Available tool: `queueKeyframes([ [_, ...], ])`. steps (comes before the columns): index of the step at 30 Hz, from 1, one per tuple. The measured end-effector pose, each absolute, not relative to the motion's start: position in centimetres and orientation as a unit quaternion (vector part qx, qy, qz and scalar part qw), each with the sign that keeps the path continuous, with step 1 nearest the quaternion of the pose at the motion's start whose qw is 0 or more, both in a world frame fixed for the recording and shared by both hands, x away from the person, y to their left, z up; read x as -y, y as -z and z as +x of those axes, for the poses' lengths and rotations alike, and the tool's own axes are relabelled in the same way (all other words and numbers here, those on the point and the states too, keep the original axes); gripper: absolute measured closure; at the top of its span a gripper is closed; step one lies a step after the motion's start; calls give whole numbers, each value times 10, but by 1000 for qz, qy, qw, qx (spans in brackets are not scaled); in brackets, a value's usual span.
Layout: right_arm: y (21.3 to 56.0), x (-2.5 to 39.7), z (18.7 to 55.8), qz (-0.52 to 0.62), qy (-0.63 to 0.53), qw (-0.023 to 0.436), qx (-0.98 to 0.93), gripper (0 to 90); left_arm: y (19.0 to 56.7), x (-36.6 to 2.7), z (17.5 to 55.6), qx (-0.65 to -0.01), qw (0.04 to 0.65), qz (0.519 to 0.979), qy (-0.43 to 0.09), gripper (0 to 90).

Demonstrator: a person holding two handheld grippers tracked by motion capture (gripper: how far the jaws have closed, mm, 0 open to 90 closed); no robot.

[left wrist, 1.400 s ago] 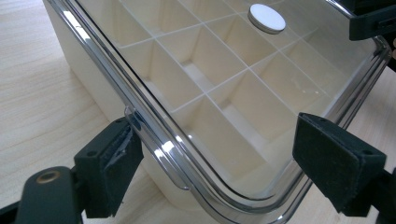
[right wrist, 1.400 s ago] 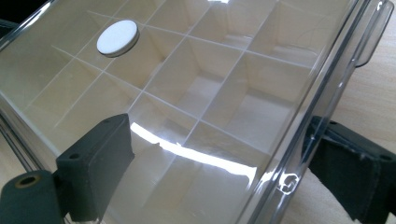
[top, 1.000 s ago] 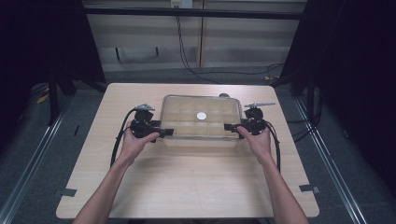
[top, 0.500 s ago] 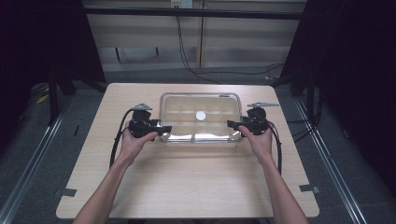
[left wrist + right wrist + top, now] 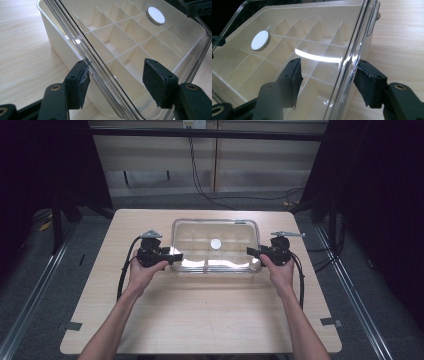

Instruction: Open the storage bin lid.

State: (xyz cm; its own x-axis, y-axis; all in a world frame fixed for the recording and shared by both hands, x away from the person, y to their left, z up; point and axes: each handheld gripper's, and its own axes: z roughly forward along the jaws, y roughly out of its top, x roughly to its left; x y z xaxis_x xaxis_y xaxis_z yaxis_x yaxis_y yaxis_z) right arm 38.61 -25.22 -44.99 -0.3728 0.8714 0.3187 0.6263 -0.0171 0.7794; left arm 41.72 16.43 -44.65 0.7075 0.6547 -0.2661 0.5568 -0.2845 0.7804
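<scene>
Box (image 5: 215, 246) at mid-bench, a tool at each end of its clear lid.

It is a cream box with a grid of dividers, sitting on the bench (image 5: 200, 315); the lid (image 5: 140, 37) carries a white disc (image 5: 260, 40). The left tool (image 5: 172, 257) and right tool (image 5: 251, 252) each straddle a lid edge, jaws apart, pads on either side of the rim and not yet pressing. The step looks like taking hold of the lid at both ends. Next, both tools likely need to close on the rim together, then lift evenly so the lid stays level.
</scene>
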Motion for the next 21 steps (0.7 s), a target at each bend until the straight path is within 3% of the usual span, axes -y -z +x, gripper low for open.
queueKeyframes([
  [8, 446, 255, 382, 547, -472, 141, -677, 491, 445, -168, 415, -376, 470, 796, -59, 459],
  [21, 441, 256, 376, 552, -475, 148, -669, 531, 442, -171, 412, -385, 482, 785, -62, 537],
])
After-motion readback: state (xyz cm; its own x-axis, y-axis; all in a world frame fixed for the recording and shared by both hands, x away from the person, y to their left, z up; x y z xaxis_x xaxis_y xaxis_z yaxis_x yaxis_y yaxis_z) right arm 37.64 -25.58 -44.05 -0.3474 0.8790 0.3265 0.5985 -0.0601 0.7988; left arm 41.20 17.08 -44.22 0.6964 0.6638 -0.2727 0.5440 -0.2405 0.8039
